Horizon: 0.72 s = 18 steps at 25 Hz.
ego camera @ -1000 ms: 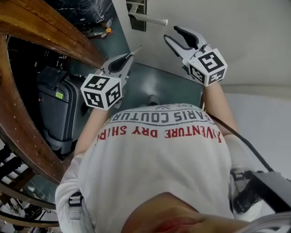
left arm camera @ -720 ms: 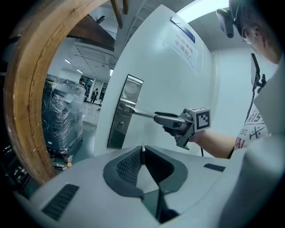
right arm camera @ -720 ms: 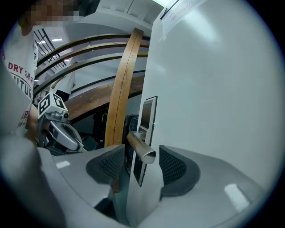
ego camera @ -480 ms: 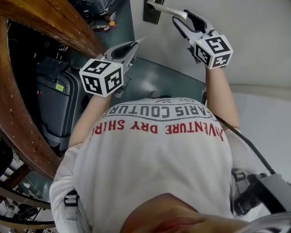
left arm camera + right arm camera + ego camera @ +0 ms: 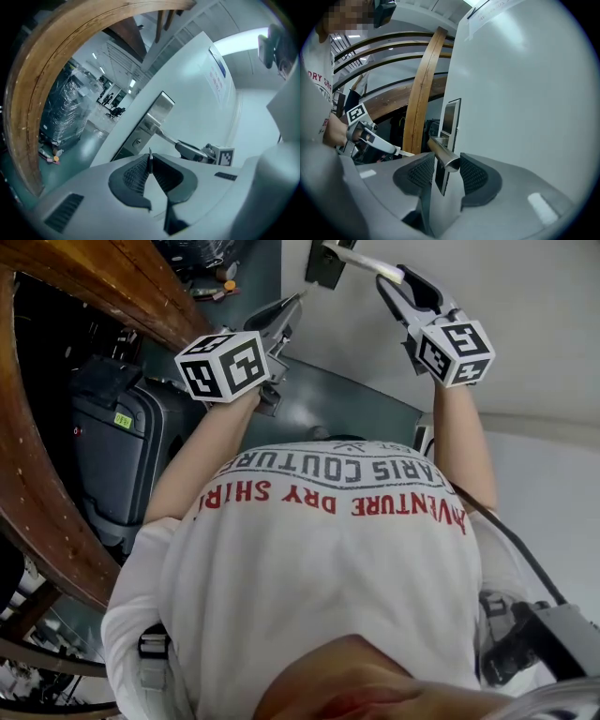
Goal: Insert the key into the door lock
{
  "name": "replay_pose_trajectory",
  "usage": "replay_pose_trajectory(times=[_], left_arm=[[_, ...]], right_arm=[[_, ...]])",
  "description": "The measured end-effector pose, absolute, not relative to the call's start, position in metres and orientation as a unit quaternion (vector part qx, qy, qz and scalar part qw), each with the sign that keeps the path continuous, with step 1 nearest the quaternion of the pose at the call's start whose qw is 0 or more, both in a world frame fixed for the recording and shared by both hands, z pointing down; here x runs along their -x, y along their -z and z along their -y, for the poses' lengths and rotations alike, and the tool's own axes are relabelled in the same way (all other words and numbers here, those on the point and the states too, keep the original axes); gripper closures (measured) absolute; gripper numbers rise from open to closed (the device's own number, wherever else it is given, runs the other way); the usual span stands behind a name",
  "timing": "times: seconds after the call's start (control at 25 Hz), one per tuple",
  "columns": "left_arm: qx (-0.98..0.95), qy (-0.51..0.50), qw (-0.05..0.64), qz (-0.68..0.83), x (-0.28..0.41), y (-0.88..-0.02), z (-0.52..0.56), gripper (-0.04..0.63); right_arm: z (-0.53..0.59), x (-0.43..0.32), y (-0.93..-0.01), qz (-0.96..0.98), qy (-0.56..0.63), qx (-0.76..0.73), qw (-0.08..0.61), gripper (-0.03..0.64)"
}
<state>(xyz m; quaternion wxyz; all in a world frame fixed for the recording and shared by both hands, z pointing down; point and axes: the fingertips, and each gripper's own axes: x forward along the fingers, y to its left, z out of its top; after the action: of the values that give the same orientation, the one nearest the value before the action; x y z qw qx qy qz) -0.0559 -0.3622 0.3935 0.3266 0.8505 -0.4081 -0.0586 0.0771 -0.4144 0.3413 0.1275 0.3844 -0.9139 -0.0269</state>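
Observation:
The door's steel lock plate carries a lever handle with the round keyhole below it. My left gripper is shut on a thin metal key, whose blade points toward the plate, still apart from it. In the head view the left gripper is left of the plate. My right gripper has just been closing, and its pads now press the free end of the handle. The left gripper and the key also show in the right gripper view.
The white door fills the right side. A curved wooden beam arcs at the left, with a black case under it on the green floor. The person's shirt fills the lower head view.
The left gripper has moved up toward the lock plate and rolled, key still held. The right gripper went from short of the lever to having its jaws around the lever's end.

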Motion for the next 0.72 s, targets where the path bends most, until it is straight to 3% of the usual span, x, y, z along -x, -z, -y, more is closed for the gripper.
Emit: replay_pose_trajectory(times=[0.24,0.72], left_arm=[[-0.784,0.204,0.446,0.381,0.052,-0.401,0.399,0.574],[-0.694,0.328,0.53,0.361,0.027,-0.422,0.433,0.574]], right_arm=[[0.415,-0.079,-0.34,0.911,0.02,-0.39,0.13,0.449],[0.415,-0.081,-0.341,0.907,0.008,-0.402,0.125,0.449]])
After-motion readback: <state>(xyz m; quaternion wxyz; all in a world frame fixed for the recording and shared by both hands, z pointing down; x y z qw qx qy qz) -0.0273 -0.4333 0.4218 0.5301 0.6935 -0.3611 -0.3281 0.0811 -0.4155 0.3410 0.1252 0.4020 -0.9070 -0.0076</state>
